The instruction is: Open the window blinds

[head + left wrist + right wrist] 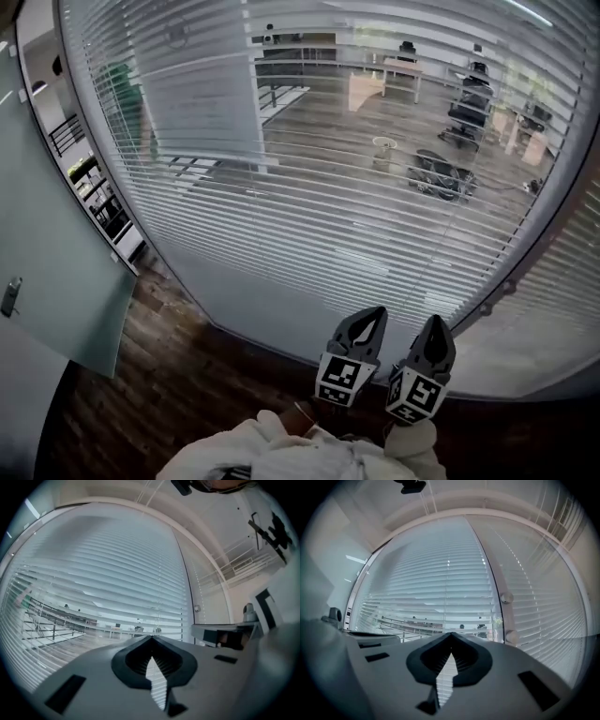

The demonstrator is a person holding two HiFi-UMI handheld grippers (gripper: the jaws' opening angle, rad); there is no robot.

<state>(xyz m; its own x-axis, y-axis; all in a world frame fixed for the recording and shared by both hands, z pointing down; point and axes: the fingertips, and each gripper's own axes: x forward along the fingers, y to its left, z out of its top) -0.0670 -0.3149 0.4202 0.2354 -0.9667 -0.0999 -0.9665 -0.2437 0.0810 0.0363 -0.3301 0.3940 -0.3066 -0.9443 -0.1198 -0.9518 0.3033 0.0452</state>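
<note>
Left tool [373,323]: jaws closed tip to tip, nothing gripped, slats showing only through the slot behind the tips.
Right tool [434,330]: just right of the left tool, jaws likewise pressed together, empty.
Window blinds [309,187]: straight ahead of both tools, apart from them, hanging lowered, slats tilted enough to show desks [401,70] and chairs [469,103] beyond.
Frame post [500,616]: ahead and slightly right of the right tool, between two runs of blinds, two round knobs [506,597] on it.
Wooden floor [169,375]: below and left of the tools.
Sleeves [281,455]: pale, directly behind the tools.
</note>
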